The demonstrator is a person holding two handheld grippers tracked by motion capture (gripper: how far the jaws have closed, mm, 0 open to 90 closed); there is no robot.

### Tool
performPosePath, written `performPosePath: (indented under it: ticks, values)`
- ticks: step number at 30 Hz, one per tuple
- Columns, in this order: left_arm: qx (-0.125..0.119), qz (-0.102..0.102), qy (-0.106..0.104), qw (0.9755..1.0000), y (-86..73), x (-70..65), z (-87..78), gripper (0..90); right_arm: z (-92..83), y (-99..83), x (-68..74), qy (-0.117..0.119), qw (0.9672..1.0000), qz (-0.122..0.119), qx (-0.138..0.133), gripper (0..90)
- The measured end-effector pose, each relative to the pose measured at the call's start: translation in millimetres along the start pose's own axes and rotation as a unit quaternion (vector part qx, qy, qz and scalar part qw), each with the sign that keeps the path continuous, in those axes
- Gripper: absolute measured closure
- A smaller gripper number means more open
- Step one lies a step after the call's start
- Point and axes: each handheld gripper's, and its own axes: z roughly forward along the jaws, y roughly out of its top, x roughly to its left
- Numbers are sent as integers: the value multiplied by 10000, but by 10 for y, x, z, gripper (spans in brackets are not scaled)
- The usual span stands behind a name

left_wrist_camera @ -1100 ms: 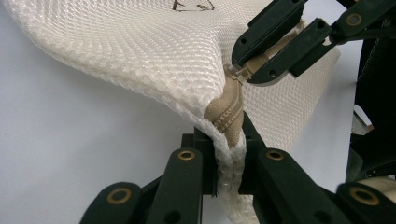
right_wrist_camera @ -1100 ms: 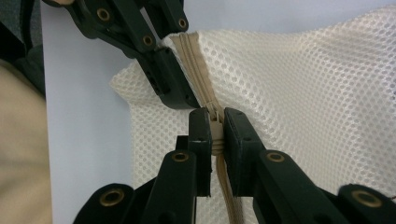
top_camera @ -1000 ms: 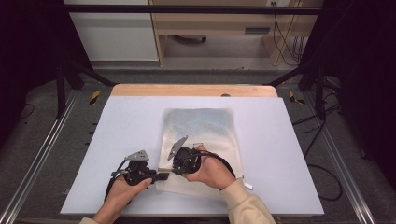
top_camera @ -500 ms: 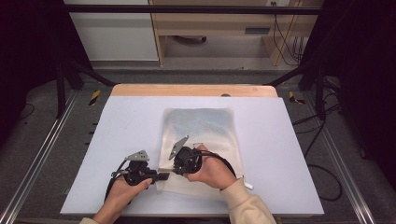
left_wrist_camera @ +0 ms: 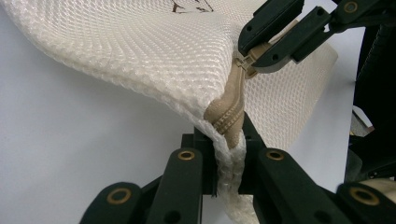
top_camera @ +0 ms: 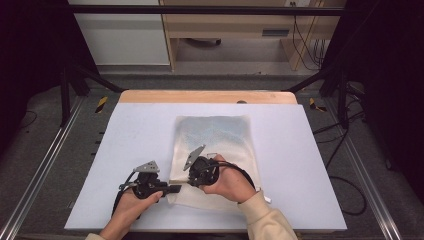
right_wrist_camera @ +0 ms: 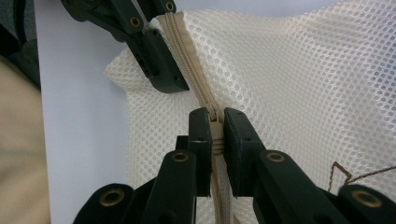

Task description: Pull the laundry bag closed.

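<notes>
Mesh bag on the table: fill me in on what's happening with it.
A person works on a white mesh bag lying on the table, with a gripper in each hand. The left gripper is shut on the bag's edge at the end of the beige zipper, lifting that corner slightly. The right gripper is shut on the zipper pull a little way along the zipper. The zipper looks closed between the two grips.
</notes>
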Motion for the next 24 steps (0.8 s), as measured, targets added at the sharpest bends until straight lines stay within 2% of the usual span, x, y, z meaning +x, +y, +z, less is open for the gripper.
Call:
performPosePath:
  ticks: [17,24]
  values:
    - [18,36,10,10000,2,-9,-3,831,-15,-10,-7,30,10000,-94,17,818]
    - [-1,28,1,10000,10,-7,-10,831,-26,-22,-10,47,10000,14,-30,818]
